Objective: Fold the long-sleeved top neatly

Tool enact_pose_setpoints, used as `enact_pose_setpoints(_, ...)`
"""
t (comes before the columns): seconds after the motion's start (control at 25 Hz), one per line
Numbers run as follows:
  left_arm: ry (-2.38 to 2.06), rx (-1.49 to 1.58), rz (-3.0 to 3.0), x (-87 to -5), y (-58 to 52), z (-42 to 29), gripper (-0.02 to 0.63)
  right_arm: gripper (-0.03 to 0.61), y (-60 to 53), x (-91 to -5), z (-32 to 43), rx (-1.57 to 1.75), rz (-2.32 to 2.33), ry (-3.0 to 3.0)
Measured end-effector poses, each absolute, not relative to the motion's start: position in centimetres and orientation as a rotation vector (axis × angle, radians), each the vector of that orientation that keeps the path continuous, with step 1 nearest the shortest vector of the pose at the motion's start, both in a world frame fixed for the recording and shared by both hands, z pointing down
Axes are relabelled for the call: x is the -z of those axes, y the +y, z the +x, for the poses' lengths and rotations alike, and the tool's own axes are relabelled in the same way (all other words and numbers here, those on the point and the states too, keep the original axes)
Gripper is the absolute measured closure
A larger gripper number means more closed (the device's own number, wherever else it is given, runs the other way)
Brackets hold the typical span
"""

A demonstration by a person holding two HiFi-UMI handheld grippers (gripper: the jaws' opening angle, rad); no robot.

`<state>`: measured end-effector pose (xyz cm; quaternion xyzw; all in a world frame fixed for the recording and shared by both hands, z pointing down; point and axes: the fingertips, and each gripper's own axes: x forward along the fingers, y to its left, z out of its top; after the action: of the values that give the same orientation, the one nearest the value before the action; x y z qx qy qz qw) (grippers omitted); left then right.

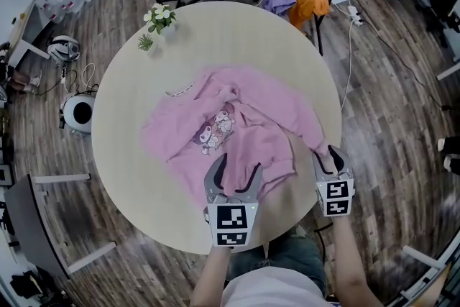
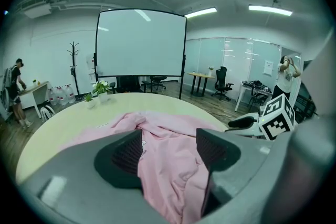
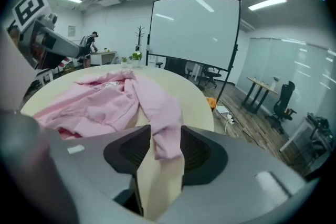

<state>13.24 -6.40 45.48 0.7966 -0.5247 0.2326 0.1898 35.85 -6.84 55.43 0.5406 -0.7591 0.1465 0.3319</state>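
One pink long-sleeved top (image 1: 237,129) lies crumpled on the middle and near half of the round counter (image 1: 129,147), front side up. Its chest carries a cartoon print (image 1: 219,129) of small figures, and no lettering in it can be made out. A pale strip (image 1: 181,90) runs along the neckline with dark marks too small to read.

There are two tools. The left tool (image 1: 237,167) sits at the near hem of the top with its jaws wide apart. Pink cloth lies between them, but neither pad is pressed onto it. The right tool (image 1: 332,154) is at the counter's right near edge. Its jaws are drawn in on the cuff (image 3: 167,139) of one sleeve (image 1: 305,122), which runs from the body of the top down into that grip. Each tool bears a cube with black-and-white square markers, patterns only, no words.

Two small potted plants stand at the far left of the counter, one with white flowers (image 1: 159,16) and one plain green (image 1: 146,43).
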Motion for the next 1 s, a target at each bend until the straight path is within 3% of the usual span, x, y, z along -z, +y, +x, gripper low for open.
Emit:
enact_pose_setpoints(0.24, -1.487, -0.656, 2.232, -45.3, -6.7, 13.0, 0.299, 0.454, -8.2, -56.0, 39.9, -0.465, 1.551, -1.889)
enact_pose_setpoints(0.44, -1.491, -0.663, 2.221, -45.6, -6.8, 12.8, 0.299, 0.376, -7.7, -58.7, 39.5, -0.607, 1.478, -1.884)
enact_pose_setpoints(0.72, -1.490, -0.676, 2.207, -46.1, -6.8, 12.8, 0.299, 0.316, -7.0, -61.2, 37.7, -0.664, 1.374, -1.879)
enact_pose_setpoints(1.0, -1.492, -0.684, 2.190, -46.5, -6.6, 12.6, 0.299, 0.420, -7.0, -61.3, 36.5, -0.636, 1.307, -1.920)
